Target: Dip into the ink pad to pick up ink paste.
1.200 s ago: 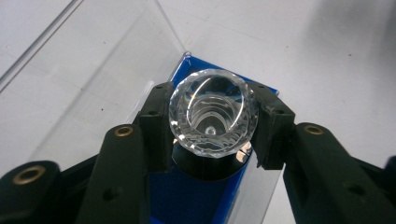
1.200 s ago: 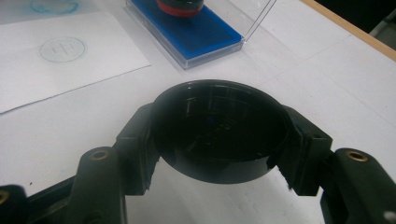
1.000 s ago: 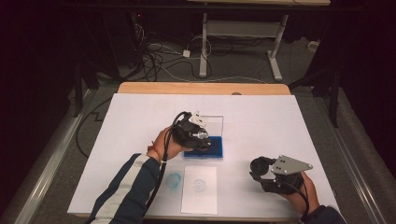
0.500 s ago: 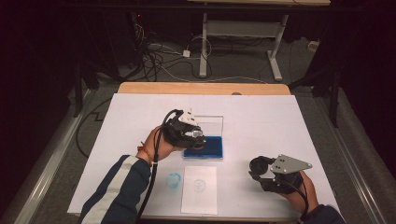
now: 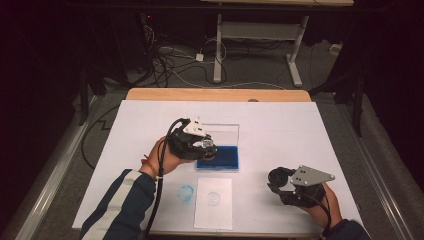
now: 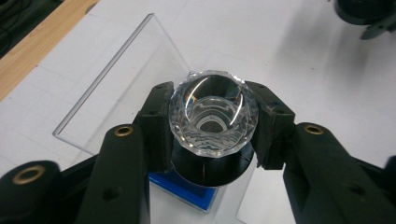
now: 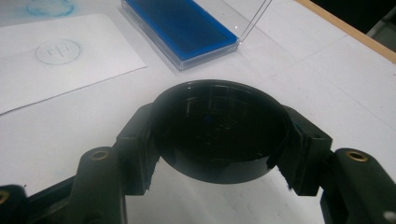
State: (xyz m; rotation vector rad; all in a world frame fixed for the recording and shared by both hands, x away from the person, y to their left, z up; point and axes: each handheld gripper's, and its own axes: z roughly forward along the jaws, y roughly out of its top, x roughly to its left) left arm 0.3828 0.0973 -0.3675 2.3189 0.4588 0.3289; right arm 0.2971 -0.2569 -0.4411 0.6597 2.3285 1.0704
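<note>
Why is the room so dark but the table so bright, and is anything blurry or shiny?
High view: floor in near darkness, white table lit. Left gripper view: crystal stamp sharp with glinting facets, the tongs' near ends soft. Right gripper view: glossy black cap mirrors faint reflections; blue ink pad slightly soft.

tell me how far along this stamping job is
Done: the ink pad lies open, the sheet of paper carries one round print, and a blue smudge marks the table beside it. In hand: the left hand-held gripper holds the clear-topped stamp over the pad; the right hand-held gripper holds a black cap. Left, probably: another print, then capping.
</note>
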